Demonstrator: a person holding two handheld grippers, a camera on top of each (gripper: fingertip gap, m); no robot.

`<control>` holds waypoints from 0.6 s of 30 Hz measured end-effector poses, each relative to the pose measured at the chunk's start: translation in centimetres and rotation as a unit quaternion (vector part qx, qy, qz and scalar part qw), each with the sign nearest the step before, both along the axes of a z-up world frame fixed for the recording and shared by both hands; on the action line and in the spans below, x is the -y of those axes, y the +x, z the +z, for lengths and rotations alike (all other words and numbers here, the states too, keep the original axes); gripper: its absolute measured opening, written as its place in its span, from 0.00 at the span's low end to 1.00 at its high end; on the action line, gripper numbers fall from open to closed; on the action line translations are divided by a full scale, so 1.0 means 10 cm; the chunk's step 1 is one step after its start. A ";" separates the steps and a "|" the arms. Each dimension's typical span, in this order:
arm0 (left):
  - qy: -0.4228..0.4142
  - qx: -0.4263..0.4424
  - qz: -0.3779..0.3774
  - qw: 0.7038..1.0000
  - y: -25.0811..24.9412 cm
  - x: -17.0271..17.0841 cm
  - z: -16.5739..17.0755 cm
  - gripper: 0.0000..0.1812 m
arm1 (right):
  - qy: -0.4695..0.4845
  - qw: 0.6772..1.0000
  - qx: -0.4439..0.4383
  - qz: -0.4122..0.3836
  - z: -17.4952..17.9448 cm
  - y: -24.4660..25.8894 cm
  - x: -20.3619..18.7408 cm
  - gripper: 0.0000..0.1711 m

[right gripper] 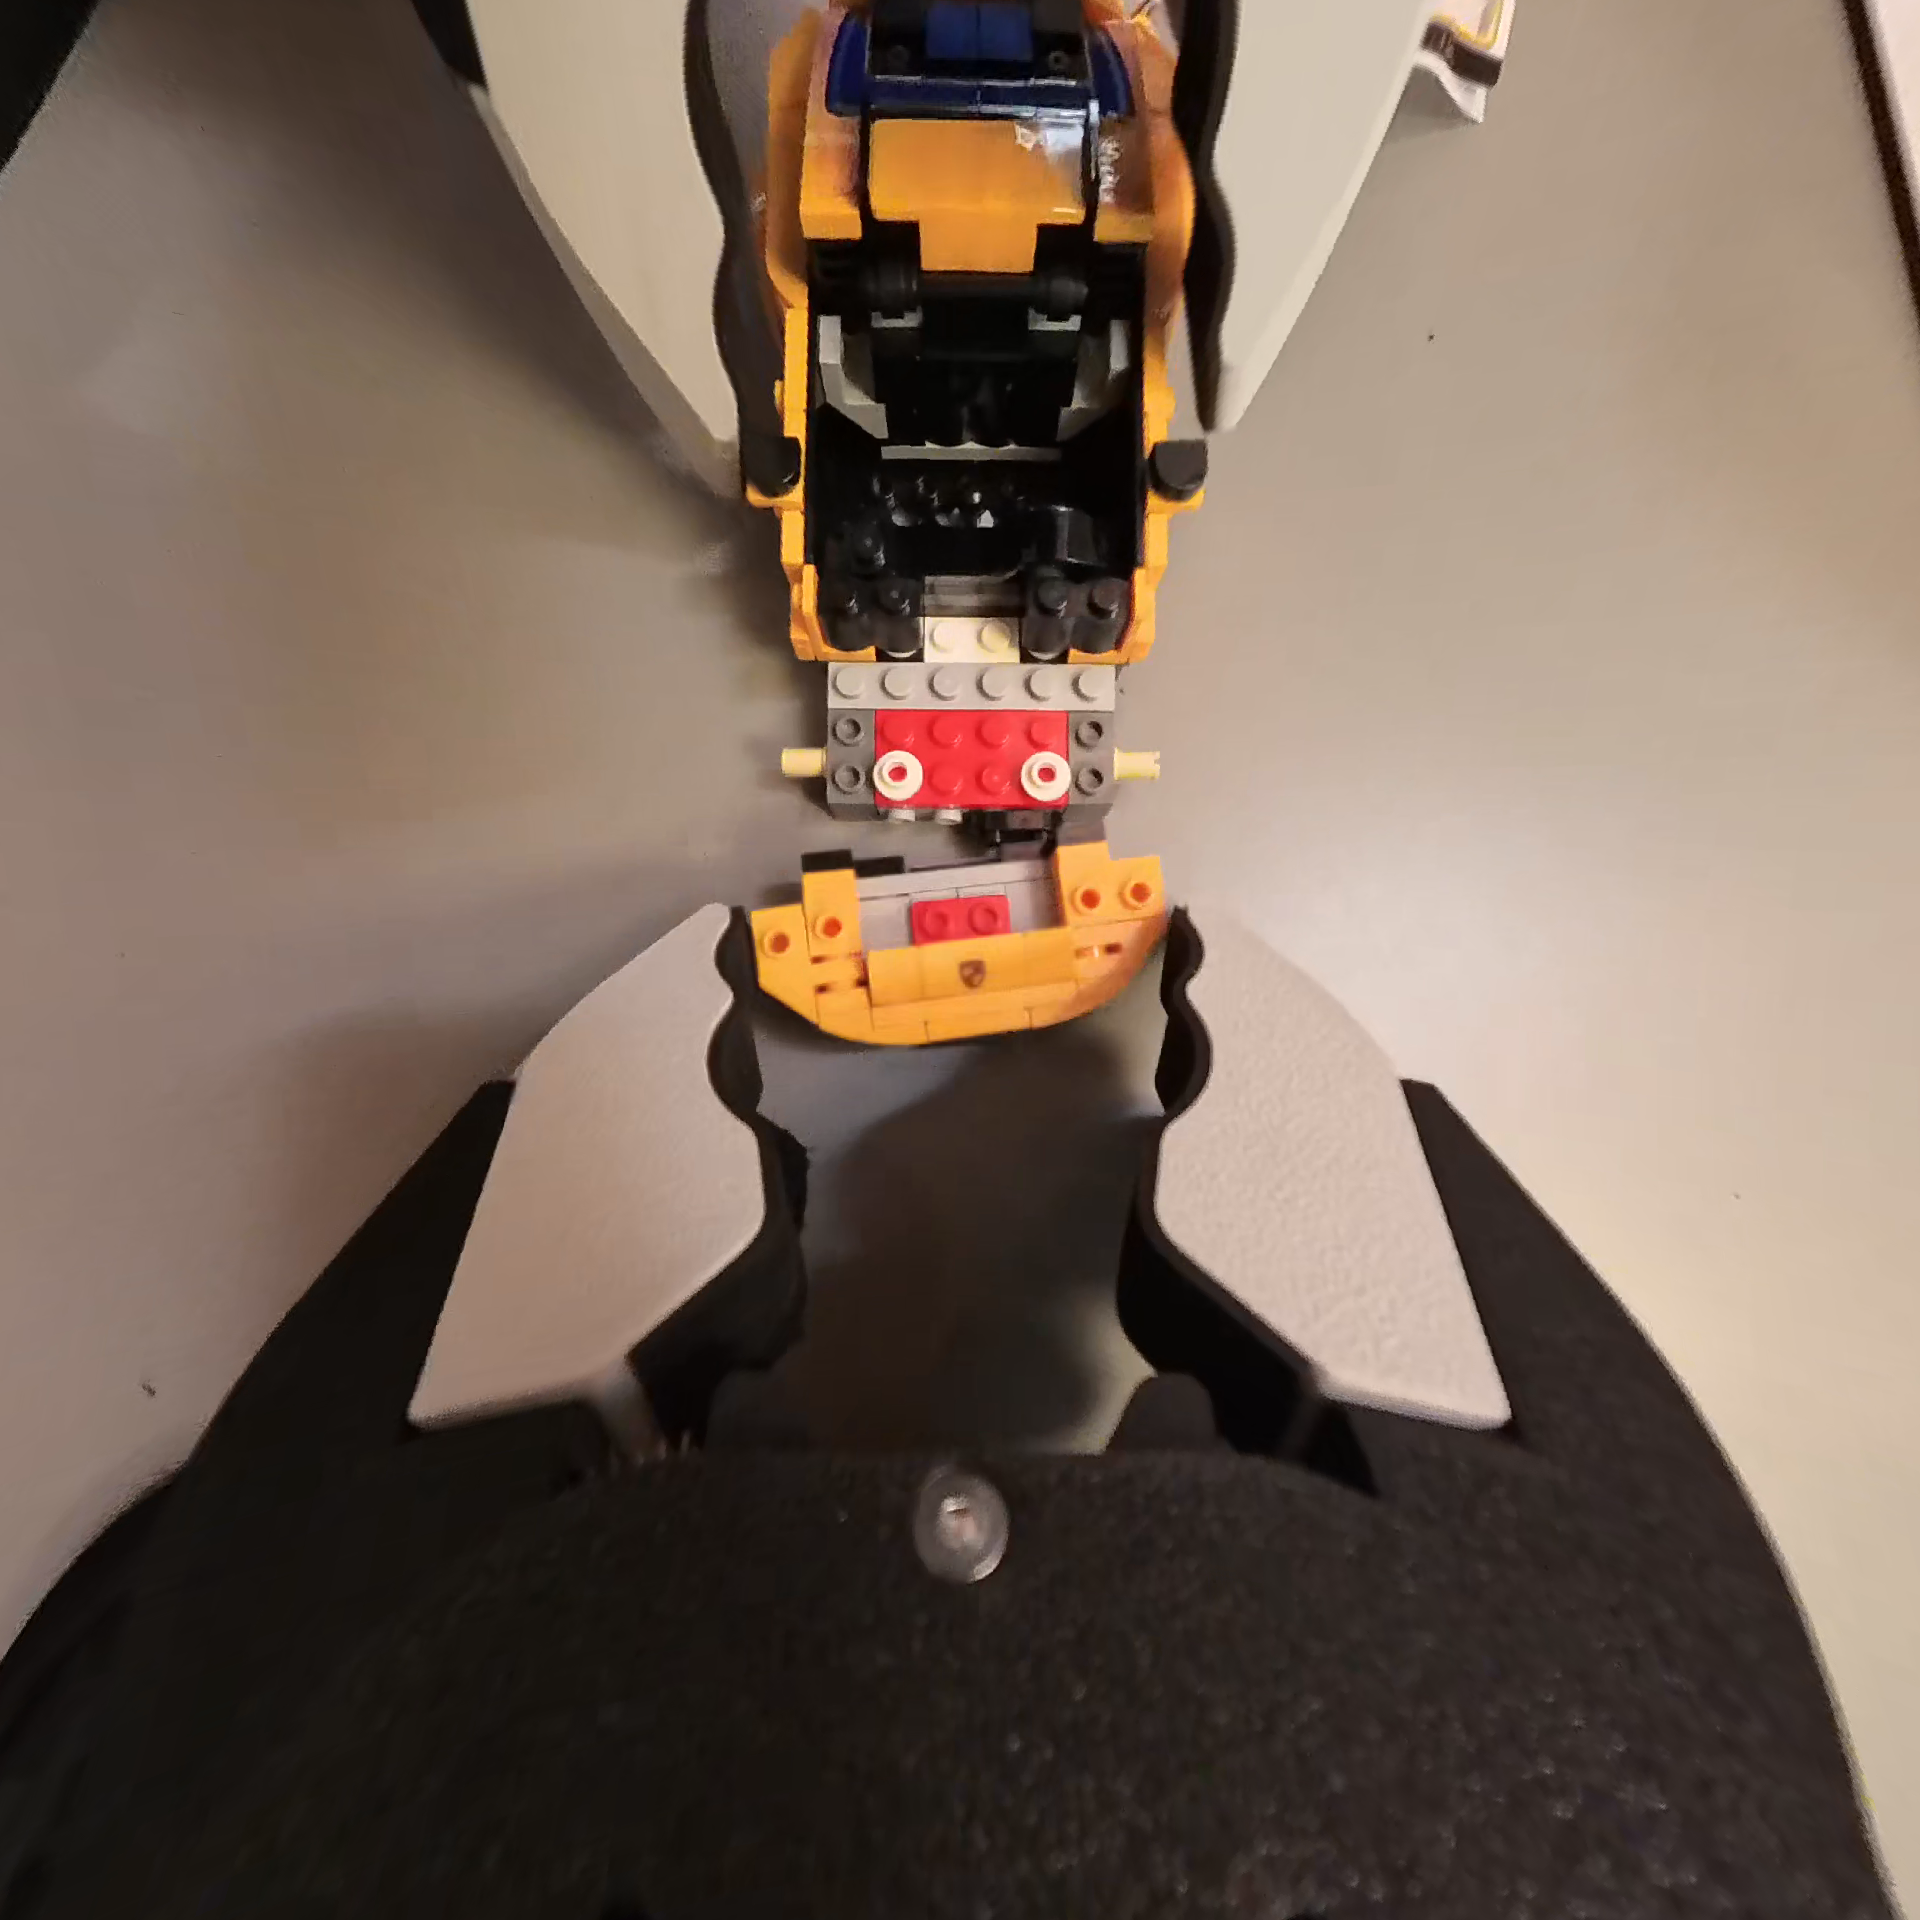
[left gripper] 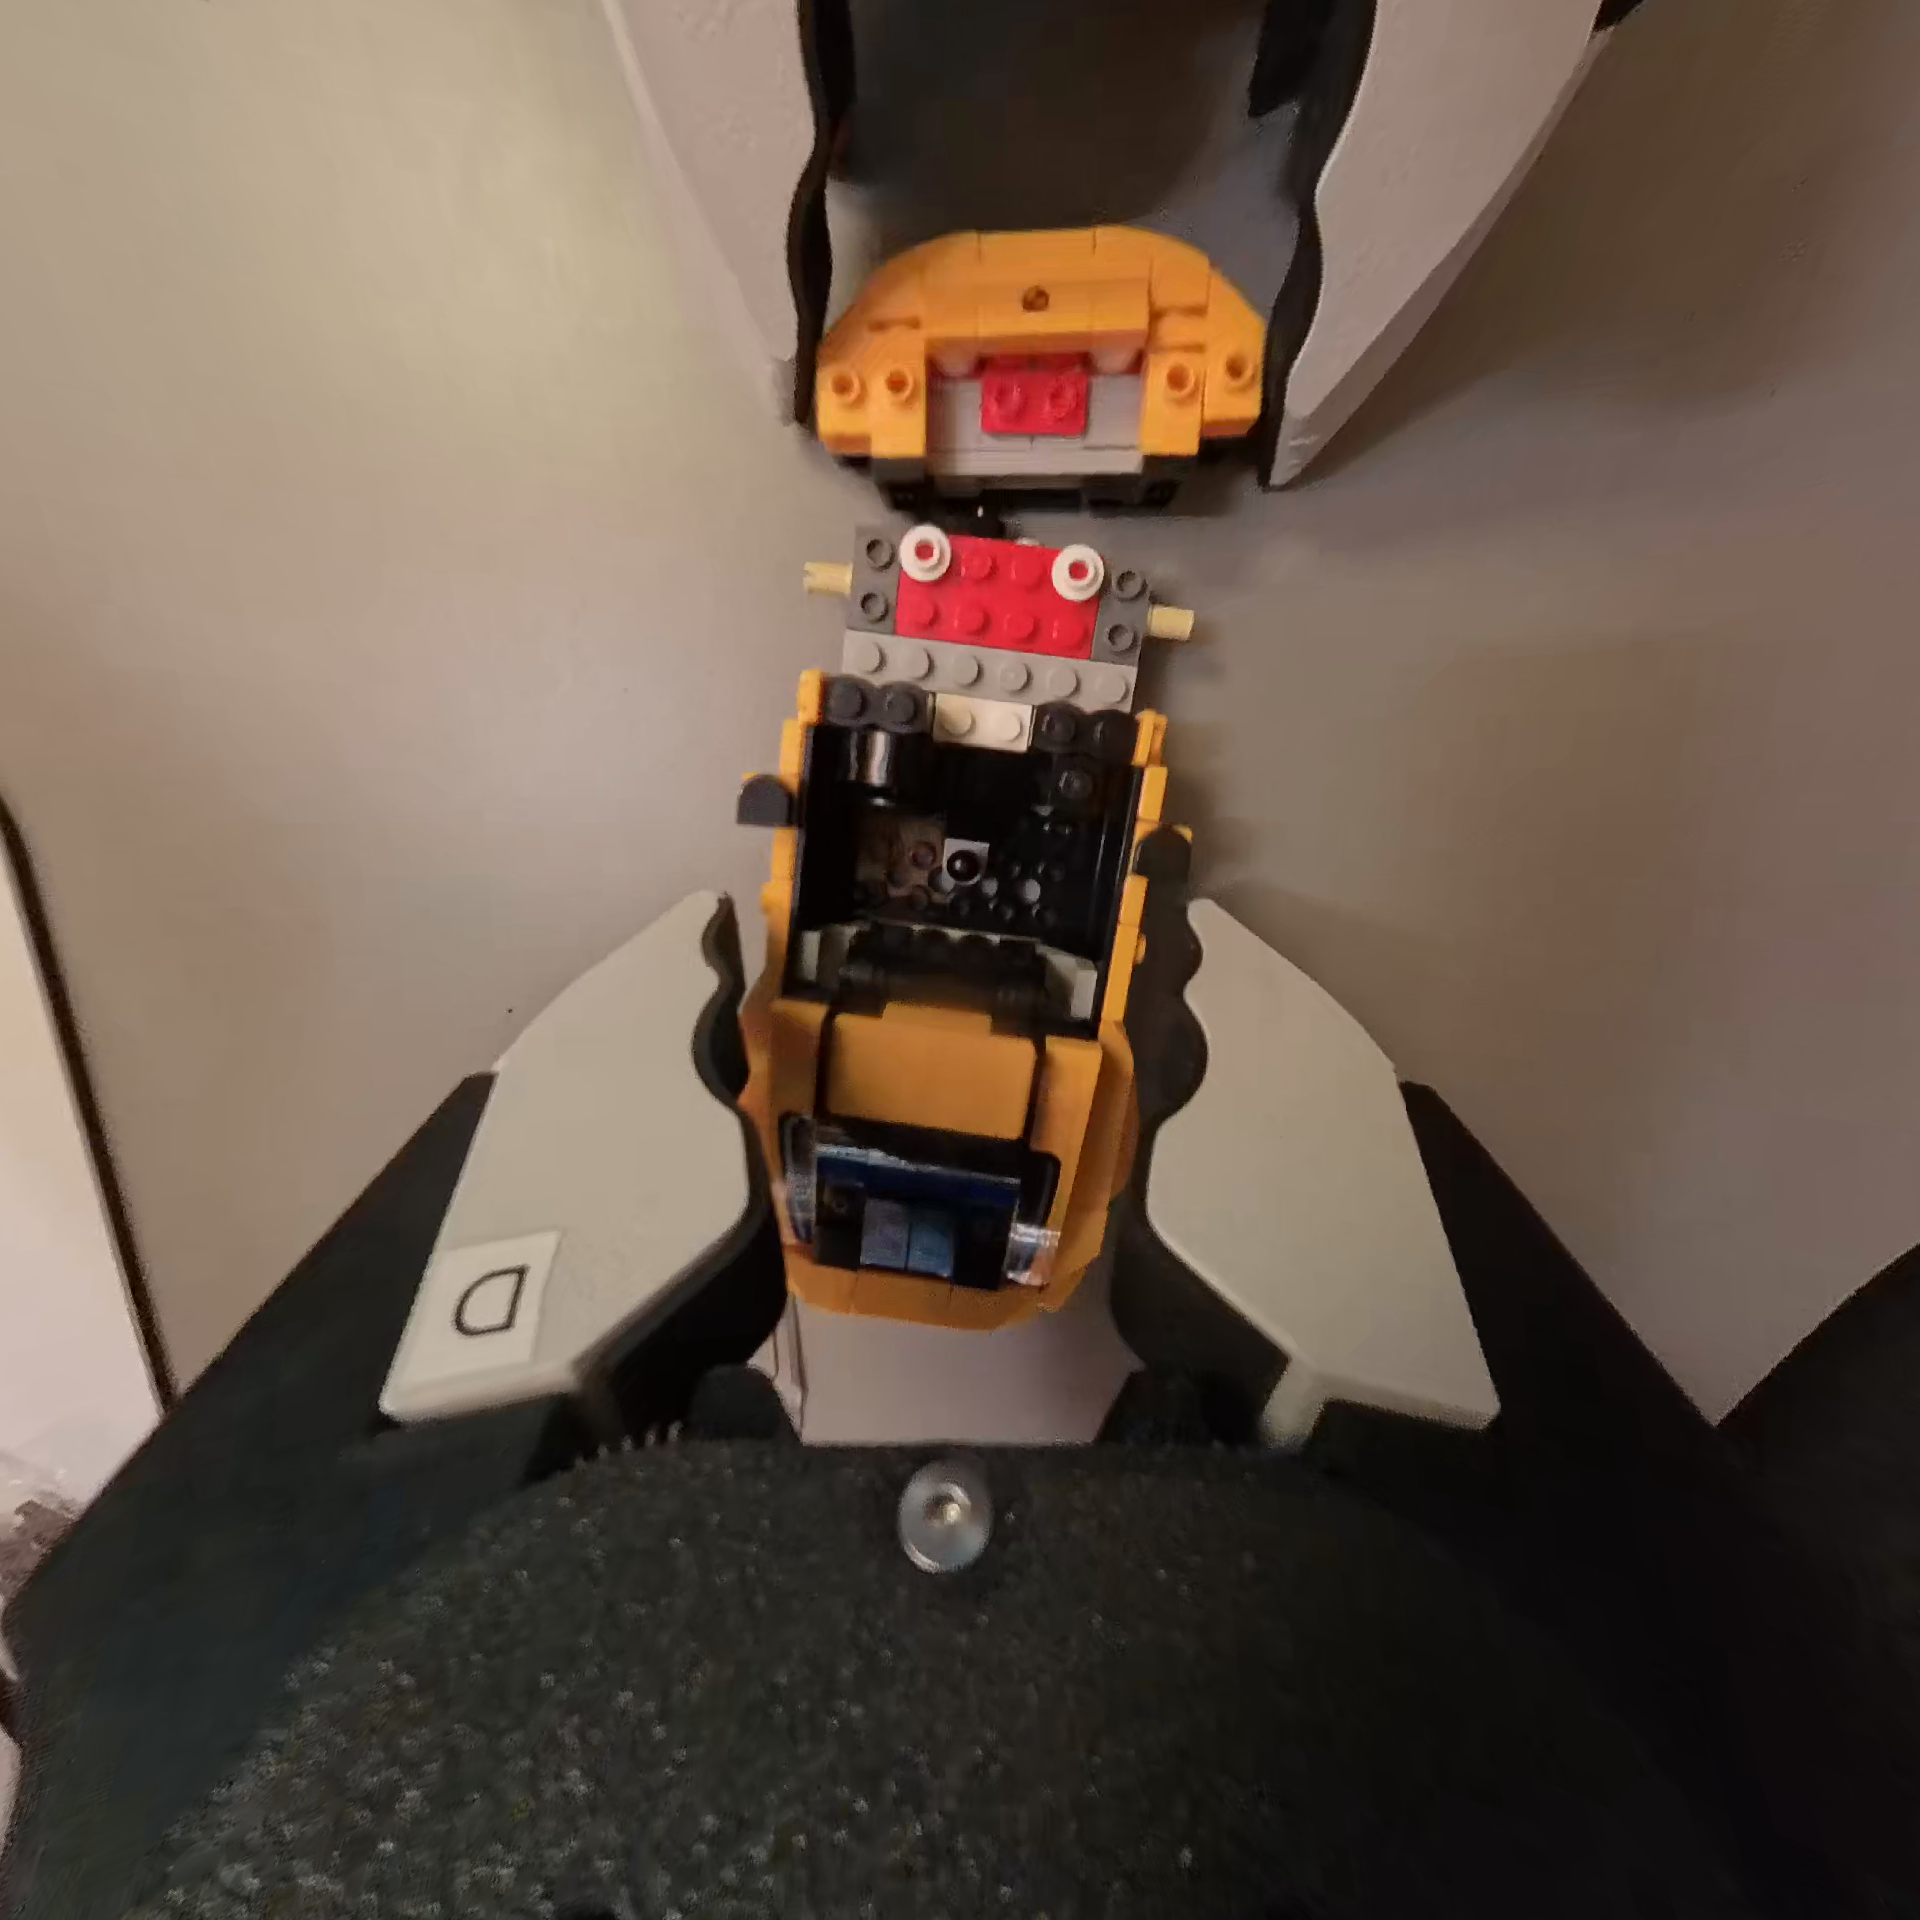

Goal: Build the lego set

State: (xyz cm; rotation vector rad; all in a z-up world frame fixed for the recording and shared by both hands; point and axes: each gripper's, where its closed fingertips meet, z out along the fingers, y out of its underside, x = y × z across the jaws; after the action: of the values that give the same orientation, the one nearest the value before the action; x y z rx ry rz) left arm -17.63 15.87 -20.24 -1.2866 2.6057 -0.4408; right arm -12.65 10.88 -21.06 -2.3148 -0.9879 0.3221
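My left gripper point(left gripper: 945, 894) is shut on the rear half of an orange lego car body point(left gripper: 935, 1081), whose black open cabin and red-and-grey studded front plate point(left gripper: 997, 613) point away. My right gripper point(right gripper: 961, 925) is shut on the orange nose section point(right gripper: 956, 977), which has a small red plate in its middle. The nose sits just in front of the car's red plate point(right gripper: 971, 753), with a narrow gap between them. In the left wrist view the nose point(left gripper: 1039, 322) shows between the right gripper's fingers point(left gripper: 816, 312). In the right wrist view the car body point(right gripper: 966, 208) shows in the left gripper point(right gripper: 977, 457).
Everything is over a plain grey table point(right gripper: 364, 623). A white printed sheet point(right gripper: 1465, 62) lies at the far right. A white object with a dark edge point(left gripper: 52, 1143) stands at the left, with a clear bag point(left gripper: 42, 1507) below it. The gap from one gripper's tips to the other's is roughly 8 cm.
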 end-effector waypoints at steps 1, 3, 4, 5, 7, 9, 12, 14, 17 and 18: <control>-0.003 0.004 0.002 1.000 -0.01 -0.02 0.01 0.43 | -0.003 1.000 0.001 -0.001 0.00 0.00 0.00 0.45; -0.007 0.013 0.009 1.000 -0.03 -0.06 0.02 0.43 | -0.008 1.000 0.005 -0.003 0.00 0.01 0.00 0.46; -0.009 0.016 0.012 1.000 -0.04 -0.08 0.02 0.43 | -0.010 1.000 0.006 -0.004 -0.01 0.01 0.01 0.46; -0.011 0.019 0.015 1.000 -0.06 -0.10 0.02 0.44 | -0.011 1.000 0.006 -0.005 -0.01 0.02 0.01 0.47; -0.012 0.025 0.018 0.999 -0.09 -0.14 0.03 0.45 | -0.015 1.000 0.005 -0.005 -0.01 0.02 0.02 0.47; -0.015 0.028 0.021 0.999 -0.13 -0.19 0.04 0.45 | -0.015 1.000 0.004 0.002 0.01 0.04 0.05 0.47; -0.025 0.031 0.021 0.999 -0.16 -0.21 0.04 0.46 | -0.014 1.000 -0.003 0.021 0.04 0.08 0.08 0.47; -0.024 0.029 0.012 0.999 -0.17 -0.21 0.03 0.47 | -0.014 0.999 0.000 0.033 0.04 0.09 0.09 0.47; -0.023 0.022 0.000 1.000 -0.17 -0.18 -0.01 0.46 | -0.016 0.999 0.001 0.036 0.03 0.04 0.06 0.44; -0.025 0.020 -0.002 1.000 -0.17 -0.16 -0.02 0.45 | -0.017 0.999 0.006 0.031 0.02 0.04 0.04 0.41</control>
State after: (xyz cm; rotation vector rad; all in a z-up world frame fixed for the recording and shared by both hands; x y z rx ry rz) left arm -19.35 17.48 -20.39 -1.2754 2.5805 -0.5284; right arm -12.23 10.44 -20.83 -2.3229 -1.0695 0.3532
